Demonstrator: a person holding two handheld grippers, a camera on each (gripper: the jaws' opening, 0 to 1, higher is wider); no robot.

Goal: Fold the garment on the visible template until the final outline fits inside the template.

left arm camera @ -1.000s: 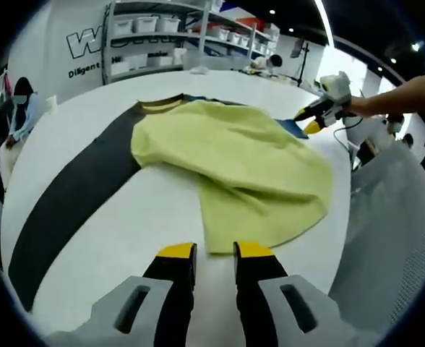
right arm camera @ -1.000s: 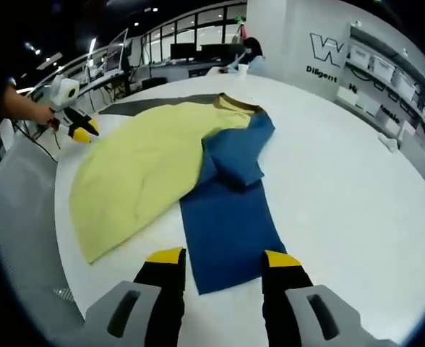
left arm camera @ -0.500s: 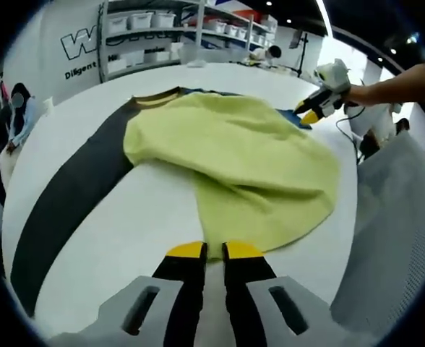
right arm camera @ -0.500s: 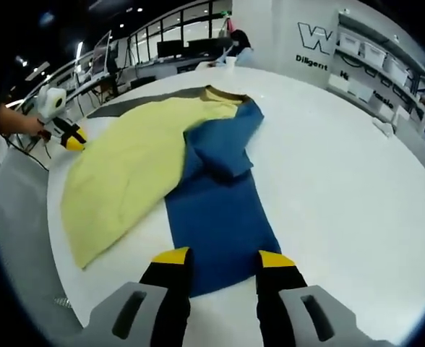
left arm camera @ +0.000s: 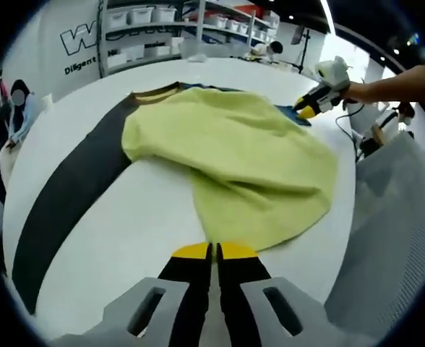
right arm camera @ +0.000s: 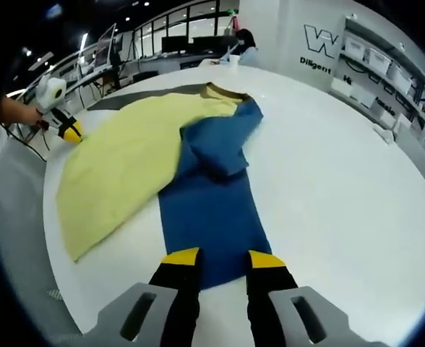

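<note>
Across the round white table (left arm camera: 147, 217) lies the garment (left arm camera: 234, 144), a long-sleeved top with a yellow body, a dark grey sleeve (left arm camera: 68, 195) and a blue sleeve (right arm camera: 209, 217); in the left gripper view the yellow body spreads from the centre toward 3 o'clock, with the grey sleeve running out toward 8 o'clock; in the right gripper view the blue sleeve runs from the collar near 12 o'clock down to 6 o'clock, bunched into a fold partway along; I cannot tell where the template outline lies.

The left hand-held gripper (left arm camera: 212, 251) sits at 6 o'clock of its own view, jaws pressed together at the yellow hem edge; whether any cloth is pinched between them I cannot tell. The right hand-held gripper (right arm camera: 223, 256) has its jaws apart, straddling the cuff end of the blue sleeve, the tips over or on the cloth.

The step in hand looks like gripping hem and cuff before a fold, so the task seems early. To do it well, the right jaws should close squarely on the cuff edge, taking one layer only; both lifts should stay low and even, so that the bunched sleeve pulls flat rather than dragging the body off line.
</note>
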